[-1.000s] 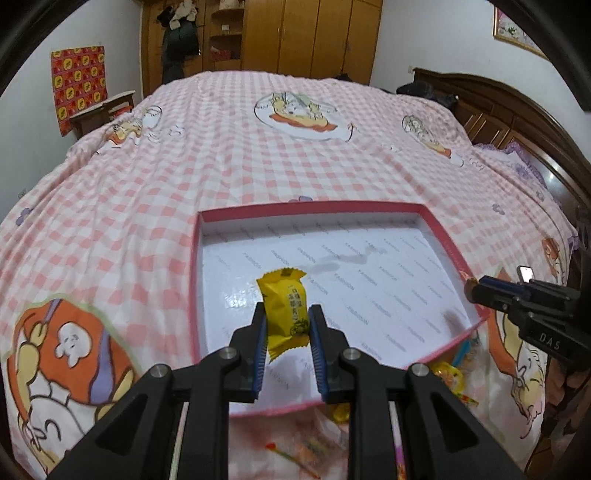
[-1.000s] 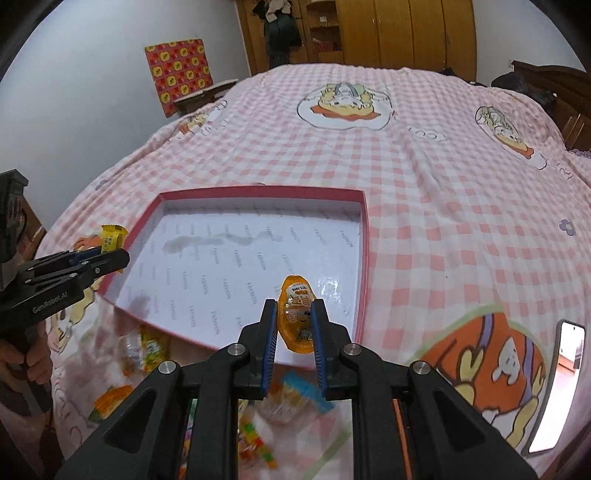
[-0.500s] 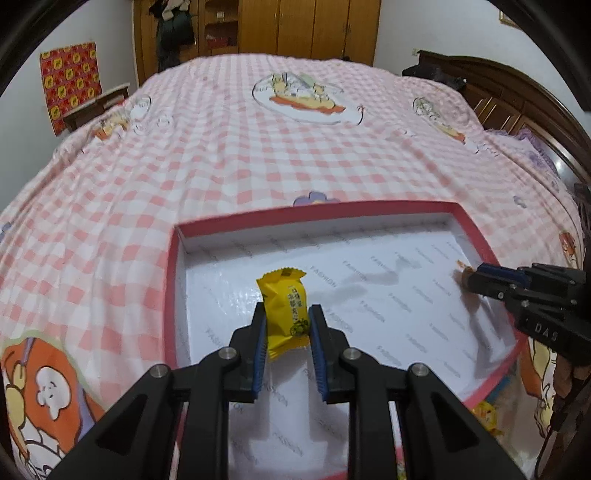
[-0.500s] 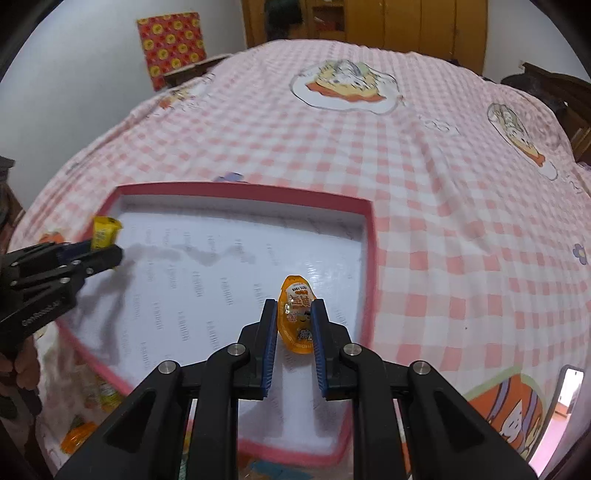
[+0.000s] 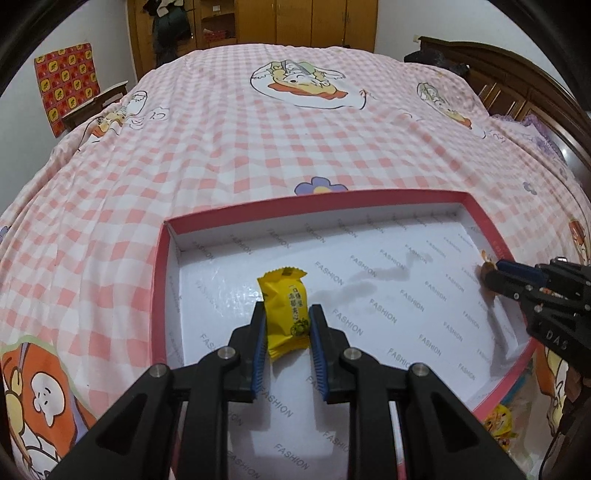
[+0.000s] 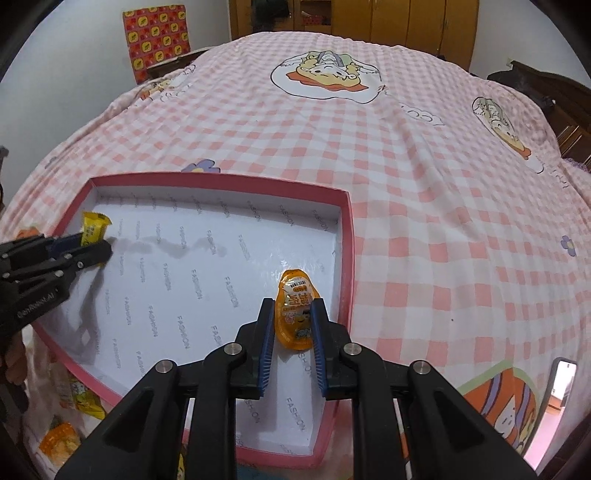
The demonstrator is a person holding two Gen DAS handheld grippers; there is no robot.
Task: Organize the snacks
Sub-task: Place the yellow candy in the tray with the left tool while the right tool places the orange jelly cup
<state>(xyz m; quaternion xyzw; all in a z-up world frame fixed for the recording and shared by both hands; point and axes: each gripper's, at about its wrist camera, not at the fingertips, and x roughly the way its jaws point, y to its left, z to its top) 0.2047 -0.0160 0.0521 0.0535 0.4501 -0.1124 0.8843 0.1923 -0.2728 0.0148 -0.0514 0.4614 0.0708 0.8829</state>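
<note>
— Where are the snacks?

— Two are being carried. A yellow wrapped snack (image 5: 287,309) stands upright between the blue pads of the left tongs (image 5: 287,321), pinched at its lower half, over the left part of the box (image 5: 159,288). An orange jelly cup (image 6: 295,309) is pinched the same way in the right tongs (image 6: 294,321), near the box's right wall.

— And the box itself?

— Shallow, pink-rimmed, with a white lining printed "FASHION". It lies on the bed (image 5: 258,147), on a pink checked sheet with cartoon figures.

— Any other snacks?

— A few loose packets (image 6: 79,398) on the sheet just outside the near edge of the box. I can't read them.

— Beyond the bed?

— A wooden wardrobe (image 5: 295,22) at the far wall, a dark headboard (image 5: 517,85) to the right, a red patterned panel (image 5: 68,88) to the left.
</note>
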